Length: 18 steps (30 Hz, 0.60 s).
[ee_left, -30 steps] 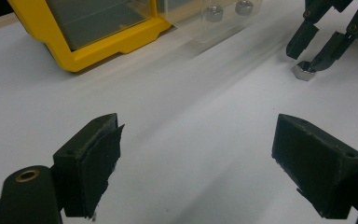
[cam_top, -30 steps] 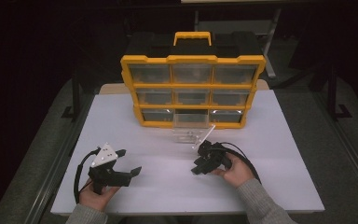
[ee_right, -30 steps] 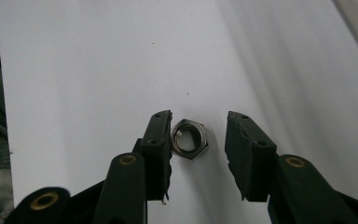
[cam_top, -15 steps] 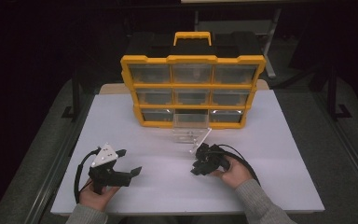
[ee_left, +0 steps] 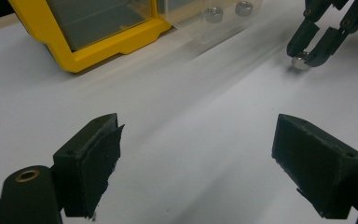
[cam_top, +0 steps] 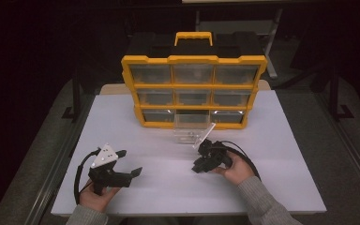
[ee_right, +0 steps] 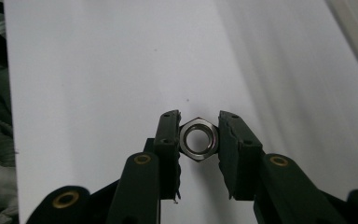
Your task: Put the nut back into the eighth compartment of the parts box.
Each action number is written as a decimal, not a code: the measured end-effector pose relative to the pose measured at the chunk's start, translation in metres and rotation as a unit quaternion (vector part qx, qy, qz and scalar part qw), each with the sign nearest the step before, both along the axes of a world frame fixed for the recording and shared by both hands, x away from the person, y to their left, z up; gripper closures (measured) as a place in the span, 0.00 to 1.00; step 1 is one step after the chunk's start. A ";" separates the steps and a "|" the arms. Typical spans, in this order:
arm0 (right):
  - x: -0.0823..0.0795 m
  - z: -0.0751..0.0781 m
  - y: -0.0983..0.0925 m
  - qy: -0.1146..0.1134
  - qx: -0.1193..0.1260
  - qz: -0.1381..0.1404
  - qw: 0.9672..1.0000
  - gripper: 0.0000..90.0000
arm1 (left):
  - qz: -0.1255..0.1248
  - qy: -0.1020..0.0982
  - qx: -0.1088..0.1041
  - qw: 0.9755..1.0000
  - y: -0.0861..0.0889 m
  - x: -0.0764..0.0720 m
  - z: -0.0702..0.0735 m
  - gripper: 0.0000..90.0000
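Right gripper view: right hand-held gripper [ee_right: 198,140] clenched on a steel hex nut [ee_right: 196,139], flat on the white desk [ee_right: 98,70] | left gripper view: left hand-held gripper [ee_left: 198,154] released, jaws wide apart over bare desk | high view: yellow drawer organizer [cam_top: 193,89] at desk's far side, clear drawer [cam_top: 191,130] pulled out of its bottom row, just beyond the right hand-held gripper

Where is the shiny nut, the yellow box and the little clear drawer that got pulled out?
nut [ee_right: 196,139]: right gripper view, on its metal ring, between the jaws.
yellow box [cam_top: 193,59]: high view, on its top yellow frame.
clear drawer [cam_top: 191,132]: high view, on its front part, on the table.
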State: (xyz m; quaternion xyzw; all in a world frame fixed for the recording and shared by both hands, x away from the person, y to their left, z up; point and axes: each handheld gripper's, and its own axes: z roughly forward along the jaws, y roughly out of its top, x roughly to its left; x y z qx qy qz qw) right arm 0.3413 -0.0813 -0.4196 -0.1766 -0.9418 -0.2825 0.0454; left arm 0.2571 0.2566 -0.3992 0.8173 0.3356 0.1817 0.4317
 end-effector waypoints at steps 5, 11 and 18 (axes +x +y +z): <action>0.004 0.012 0.000 -0.004 0.005 0.000 1.000 0.76 | -0.001 -0.003 -0.001 1.000 0.000 0.000 0.000 0.16; 0.011 0.029 -0.002 -0.009 0.011 -0.002 1.000 0.76 | 0.000 -0.003 -0.001 1.000 0.000 0.000 0.000 0.16; 0.020 0.047 -0.004 -0.010 0.022 -0.005 1.000 0.76 | 0.000 -0.002 -0.001 1.000 0.000 0.000 0.001 0.16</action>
